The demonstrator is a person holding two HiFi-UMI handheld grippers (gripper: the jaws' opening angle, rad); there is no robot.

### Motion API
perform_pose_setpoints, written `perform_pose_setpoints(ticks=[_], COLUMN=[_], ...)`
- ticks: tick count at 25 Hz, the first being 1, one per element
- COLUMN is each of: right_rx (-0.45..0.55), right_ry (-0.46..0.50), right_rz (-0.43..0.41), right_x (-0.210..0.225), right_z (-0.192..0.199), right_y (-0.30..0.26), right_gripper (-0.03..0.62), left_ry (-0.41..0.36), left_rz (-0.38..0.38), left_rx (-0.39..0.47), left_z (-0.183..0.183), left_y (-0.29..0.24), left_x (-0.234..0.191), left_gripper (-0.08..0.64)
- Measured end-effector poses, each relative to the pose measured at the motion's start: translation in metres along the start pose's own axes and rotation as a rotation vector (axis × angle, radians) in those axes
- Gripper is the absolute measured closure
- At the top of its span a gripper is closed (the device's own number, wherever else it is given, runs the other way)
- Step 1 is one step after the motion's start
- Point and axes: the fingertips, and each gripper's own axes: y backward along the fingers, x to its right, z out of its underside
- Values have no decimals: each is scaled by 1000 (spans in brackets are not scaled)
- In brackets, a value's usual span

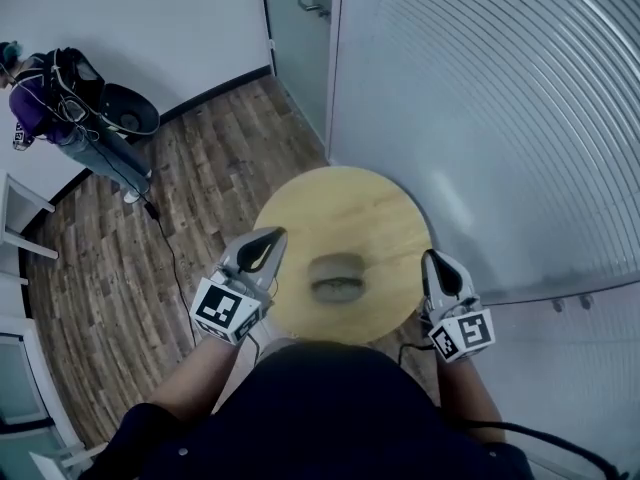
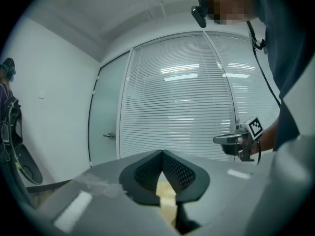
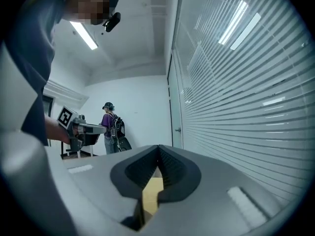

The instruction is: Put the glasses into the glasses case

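A grey oval glasses case point(image 1: 336, 276) lies closed in the middle of the round wooden table point(image 1: 345, 208). No glasses show in any view. My left gripper point(image 1: 272, 238) hangs over the table's left edge, its jaws closed tip to tip with nothing between them. My right gripper point(image 1: 433, 260) is held at the table's right edge, also shut and empty. In the left gripper view the shut left gripper point(image 2: 161, 152) points level at the blinds, and the right gripper point(image 2: 230, 139) shows to its right. From the right gripper point(image 3: 158, 147), shut as well, the left gripper point(image 3: 90, 127) shows at the left.
A glass wall with blinds point(image 1: 500, 108) runs close along the table's right side, with a door point(image 1: 298, 28) beyond it. A person in a purple top point(image 1: 45, 98) stands at the far left. A white chair point(image 1: 20, 218) and a floor cable point(image 1: 170, 248) lie left of the table.
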Motion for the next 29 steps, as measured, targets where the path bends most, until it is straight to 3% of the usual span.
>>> perform_pose_setpoints(ticks=[5, 14, 29], right_rx=[6, 18, -46], right_ry=[-7, -18, -61], right_rz=[18, 14, -41], right_x=[3, 7, -11], right_z=[-3, 0, 28], right_y=[8, 11, -2], right_gripper=[583, 583, 583], left_ry=[26, 1, 40], left_rz=[-14, -22, -45], left_rx=[18, 8, -42], left_z=[-6, -12, 13], left_y=[-1, -4, 7], left_x=[3, 11, 7], left_gripper=[560, 560, 560])
